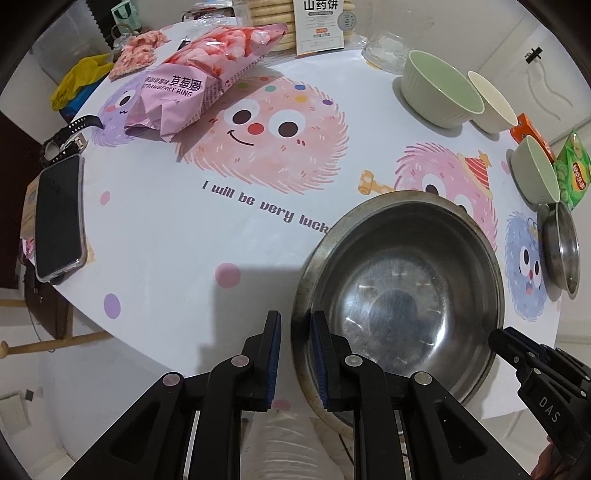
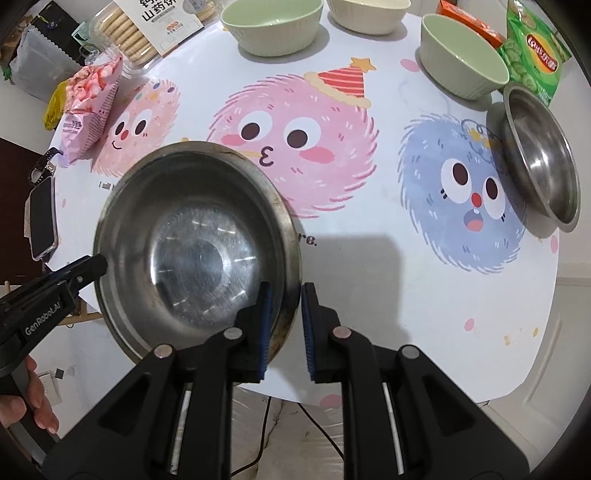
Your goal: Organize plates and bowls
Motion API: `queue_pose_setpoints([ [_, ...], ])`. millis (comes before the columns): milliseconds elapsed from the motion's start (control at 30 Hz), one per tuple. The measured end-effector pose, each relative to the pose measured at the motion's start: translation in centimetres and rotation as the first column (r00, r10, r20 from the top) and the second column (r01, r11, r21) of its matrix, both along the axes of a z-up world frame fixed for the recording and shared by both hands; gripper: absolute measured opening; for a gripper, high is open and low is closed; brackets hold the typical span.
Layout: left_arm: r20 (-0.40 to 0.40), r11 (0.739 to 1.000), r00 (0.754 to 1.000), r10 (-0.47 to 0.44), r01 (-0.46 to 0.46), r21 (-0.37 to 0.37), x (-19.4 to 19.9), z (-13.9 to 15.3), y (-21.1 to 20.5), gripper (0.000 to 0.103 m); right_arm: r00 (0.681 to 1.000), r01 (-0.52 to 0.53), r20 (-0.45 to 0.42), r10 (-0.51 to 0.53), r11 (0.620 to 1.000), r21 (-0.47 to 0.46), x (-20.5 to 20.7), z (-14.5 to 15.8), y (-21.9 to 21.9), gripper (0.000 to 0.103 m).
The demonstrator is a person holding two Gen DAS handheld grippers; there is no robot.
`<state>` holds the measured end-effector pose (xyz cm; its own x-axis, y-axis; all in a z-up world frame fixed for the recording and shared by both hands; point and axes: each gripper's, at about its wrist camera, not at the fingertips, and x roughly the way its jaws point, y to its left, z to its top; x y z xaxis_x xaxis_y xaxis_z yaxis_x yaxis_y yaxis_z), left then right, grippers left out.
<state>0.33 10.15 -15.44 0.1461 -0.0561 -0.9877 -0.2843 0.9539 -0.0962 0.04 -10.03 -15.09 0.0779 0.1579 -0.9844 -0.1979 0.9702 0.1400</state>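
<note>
A large steel bowl (image 1: 402, 295) (image 2: 195, 243) hangs over the table's near edge, held by both grippers. My left gripper (image 1: 295, 362) straddles its left rim, one finger inside and one outside. My right gripper (image 2: 284, 325) straddles its right rim the same way. The right gripper's tip shows in the left wrist view (image 1: 517, 350); the left gripper's tip shows in the right wrist view (image 2: 85, 269). A smaller steel bowl (image 2: 539, 162) (image 1: 559, 247) lies at the right. Two green bowls (image 2: 271, 26) (image 2: 463, 59) and a cream bowl (image 2: 365, 13) stand at the back.
The round table (image 2: 406, 295) has a cartoon cloth. A pink snack bag (image 1: 199, 81), a biscuit box (image 1: 319, 22), a green crisp bag (image 2: 535, 55) and an orange box (image 2: 469, 22) stand around the back. A phone (image 1: 59, 218) and a watch (image 1: 62, 140) lie at the left edge.
</note>
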Motion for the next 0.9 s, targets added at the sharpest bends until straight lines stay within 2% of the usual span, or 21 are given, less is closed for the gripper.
queue_pose_setpoints([
  [67, 0.001, 1.000, 1.000, 0.008, -0.008, 0.003, 0.0, -0.1, 0.2, 0.030, 1.000, 0.006, 0.000, -0.006, 1.000, -0.008, 0.0, -0.1, -0.1, 0.028],
  [133, 0.007, 1.000, 1.000, 0.016, -0.016, 0.007, 0.0, 0.0, 0.4, 0.039, 1.000, 0.014, 0.004, -0.014, 1.000, -0.010, 0.0, -0.1, -0.4, 0.042],
  [167, 0.015, 1.000, 1.000, 0.013, -0.013, 0.014, 0.0, 0.1, 0.5, 0.049, 1.000, 0.021, 0.006, -0.021, 1.000, -0.007, 0.0, 0.0, -0.5, 0.046],
  [200, 0.023, 1.000, 1.000, 0.009, -0.010, 0.022, 0.0, 0.2, 0.5, 0.059, 1.000, 0.029, 0.006, -0.029, 1.000, 0.005, 0.1, 0.1, -0.8, 0.055],
  [233, 0.036, 1.000, 0.999, 0.006, -0.007, 0.027, 0.1, 0.4, 0.5, 0.063, 0.999, 0.033, 0.006, -0.033, 0.999, 0.014, 0.1, 0.1, -0.9, 0.058],
  [400, 0.069, 1.000, 0.998, 0.001, -0.002, 0.009, 0.5, 1.5, 0.8, 0.080, 0.999, 0.040, 0.004, -0.040, 0.999, 0.032, 0.2, 0.7, -1.6, 0.058],
  [600, 0.101, 1.000, 0.995, -0.025, 0.026, -0.005, 1.3, 2.9, -0.4, 0.082, 0.999, 0.049, -0.004, -0.049, 0.996, 0.069, 0.4, 1.3, -2.6, 0.059],
  [900, 0.128, 0.992, 0.985, -0.118, 0.123, -0.033, 3.5, 4.8, -5.2, 0.083, 0.994, 0.109, 0.021, -0.111, 0.990, 0.084, 1.1, 2.8, -5.8, 0.059],
])
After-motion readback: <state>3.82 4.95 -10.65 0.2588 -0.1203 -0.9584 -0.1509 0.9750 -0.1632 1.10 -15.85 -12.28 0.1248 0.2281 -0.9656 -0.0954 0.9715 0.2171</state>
